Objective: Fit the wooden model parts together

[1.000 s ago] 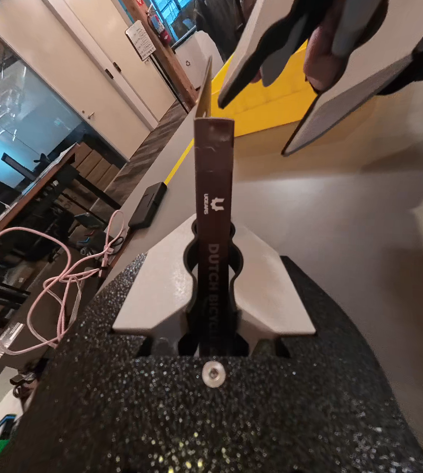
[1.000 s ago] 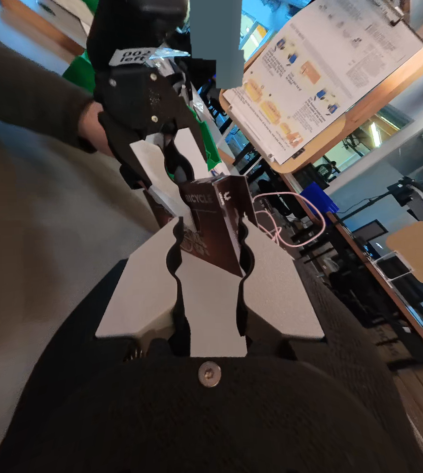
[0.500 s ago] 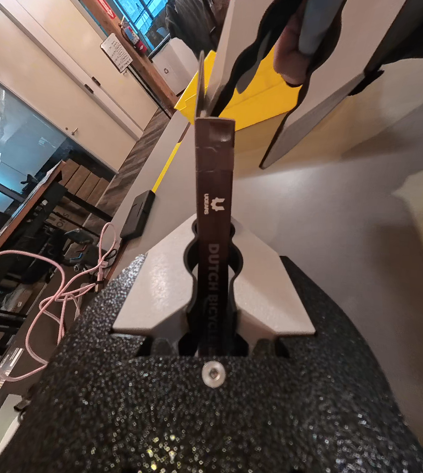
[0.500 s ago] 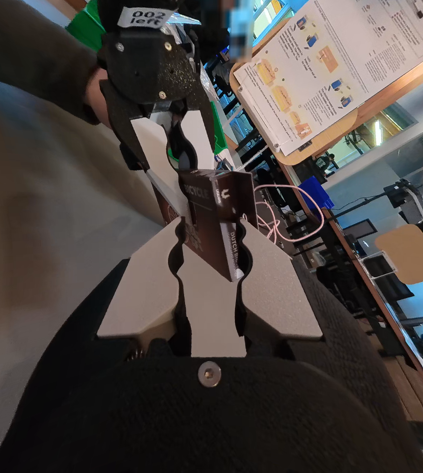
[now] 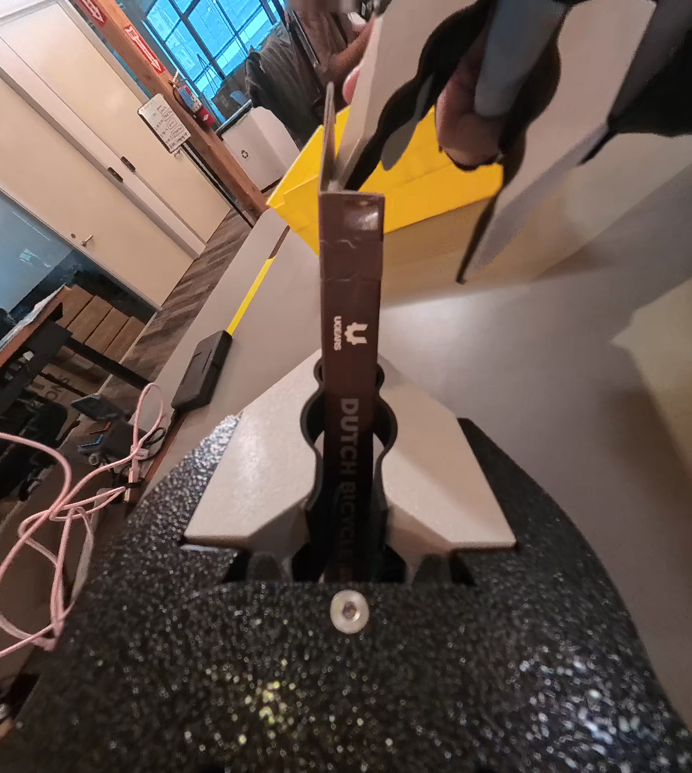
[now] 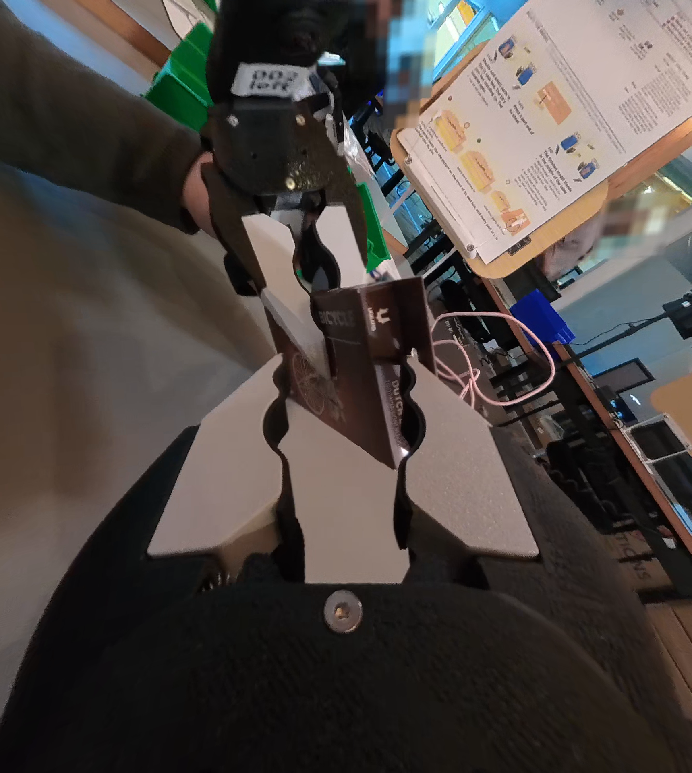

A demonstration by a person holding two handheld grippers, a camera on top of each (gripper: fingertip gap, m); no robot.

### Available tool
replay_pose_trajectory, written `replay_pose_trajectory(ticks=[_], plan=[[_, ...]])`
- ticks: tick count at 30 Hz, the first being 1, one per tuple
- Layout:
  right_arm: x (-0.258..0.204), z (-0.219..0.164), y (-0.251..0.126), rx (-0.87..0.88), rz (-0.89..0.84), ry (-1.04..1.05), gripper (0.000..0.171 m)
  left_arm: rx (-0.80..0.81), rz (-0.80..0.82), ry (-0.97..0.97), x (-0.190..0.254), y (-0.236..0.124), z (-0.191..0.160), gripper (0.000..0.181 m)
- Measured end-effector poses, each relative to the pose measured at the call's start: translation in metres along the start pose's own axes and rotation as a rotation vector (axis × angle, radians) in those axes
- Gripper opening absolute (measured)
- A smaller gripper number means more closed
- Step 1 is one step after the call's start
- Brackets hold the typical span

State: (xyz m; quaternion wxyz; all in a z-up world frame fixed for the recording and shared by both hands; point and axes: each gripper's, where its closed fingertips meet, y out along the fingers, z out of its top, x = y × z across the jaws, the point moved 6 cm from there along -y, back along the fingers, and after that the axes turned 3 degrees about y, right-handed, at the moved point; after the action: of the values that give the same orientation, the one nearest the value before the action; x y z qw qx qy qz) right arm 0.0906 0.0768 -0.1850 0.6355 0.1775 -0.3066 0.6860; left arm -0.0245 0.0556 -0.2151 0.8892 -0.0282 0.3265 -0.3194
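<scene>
The left gripper (image 5: 346, 401) has its pale grey fingers pinched on the narrow side of a flat dark-brown cardboard box (image 5: 350, 293), held above the grey table (image 5: 545, 376). The right gripper (image 6: 342, 418) stands spread, its fingers either side of the box's open end flap (image 6: 394, 318); whether they touch it cannot be told. A yellow plastic bin (image 5: 419, 192) sits behind.

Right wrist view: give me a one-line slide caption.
Left gripper clamps a flat brown box while the open right gripper straddles its end flap.
</scene>
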Motion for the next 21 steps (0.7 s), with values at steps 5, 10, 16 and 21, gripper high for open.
replay_pose_trajectory(ticks=[5,10,16,21], plan=[[0.012,0.021,-0.023,0.297,-0.098,0.041,0.055,0.187,-0.063,-0.254,-0.006,-0.004,0.007,0.014],[0.027,0.019,-0.04,0.501,-0.26,0.108,0.055,0.564,-0.276,-0.612,-0.014,-0.018,0.013,0.014],[0.014,0.019,-0.027,0.517,-0.227,0.107,0.056,0.817,-0.529,-0.805,-0.015,-0.029,0.009,0.014],[0.009,0.019,-0.022,0.518,-0.201,0.113,0.055,0.921,-0.643,-0.858,-0.014,-0.033,0.012,0.014]])
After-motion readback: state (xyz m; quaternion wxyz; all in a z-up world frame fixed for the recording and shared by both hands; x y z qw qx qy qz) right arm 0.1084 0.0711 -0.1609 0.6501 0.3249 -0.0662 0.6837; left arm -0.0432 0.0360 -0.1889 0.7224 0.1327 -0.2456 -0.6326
